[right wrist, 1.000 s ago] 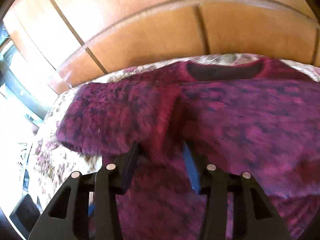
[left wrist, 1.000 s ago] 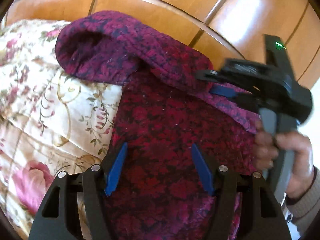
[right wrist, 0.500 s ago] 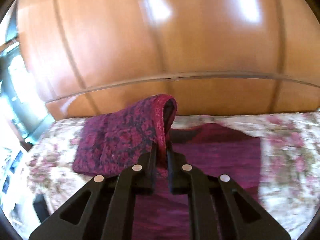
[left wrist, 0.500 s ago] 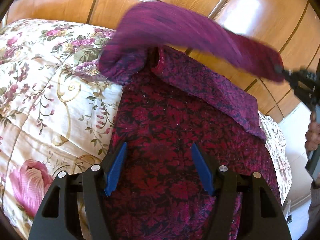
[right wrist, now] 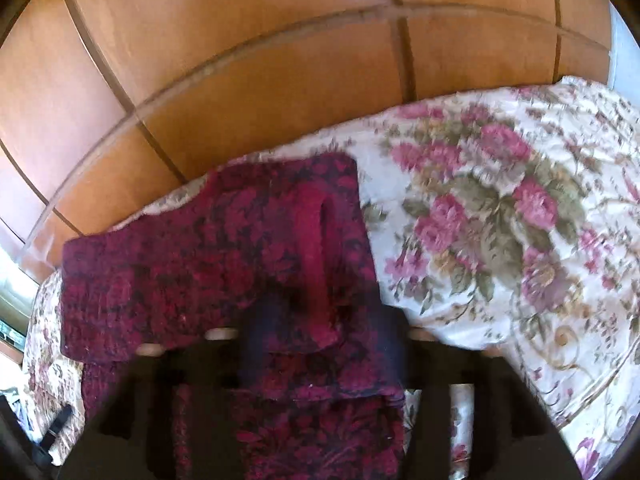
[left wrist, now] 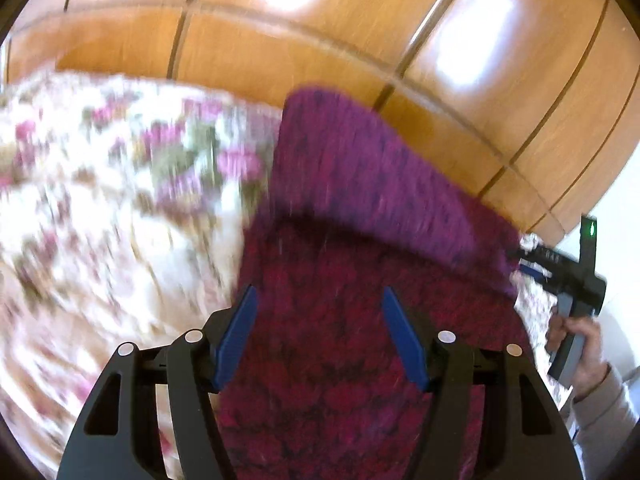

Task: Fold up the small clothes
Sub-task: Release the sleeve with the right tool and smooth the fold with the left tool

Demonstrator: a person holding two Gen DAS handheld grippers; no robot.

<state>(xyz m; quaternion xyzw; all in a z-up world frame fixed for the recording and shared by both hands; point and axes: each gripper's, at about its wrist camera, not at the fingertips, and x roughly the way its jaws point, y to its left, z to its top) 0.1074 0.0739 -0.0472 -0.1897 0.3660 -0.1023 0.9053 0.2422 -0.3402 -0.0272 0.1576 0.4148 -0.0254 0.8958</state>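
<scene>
A dark red and purple patterned knit sweater (left wrist: 360,320) lies on a floral bedspread (left wrist: 100,208). My left gripper (left wrist: 320,336) is open, its blue fingers spread above the sweater's body. One sleeve (left wrist: 360,176) is folded across the body toward my right gripper (left wrist: 528,264), seen at the right edge and held by a hand. In the right wrist view the sweater (right wrist: 224,256) lies below my right gripper (right wrist: 320,344), whose blurred fingers stand wide apart with the folded sleeve (right wrist: 320,264) lying between and beyond them.
A glossy wooden headboard (left wrist: 320,32) curves behind the bed; it also fills the top of the right wrist view (right wrist: 280,60). The floral bedspread (right wrist: 500,232) stretches to the right of the sweater. Dark objects (right wrist: 56,424) sit beside the bed at lower left.
My right gripper carried the sleeve across the sweater's body, lowered it and opened. The left gripper stayed open and shifted, blurring its view.
</scene>
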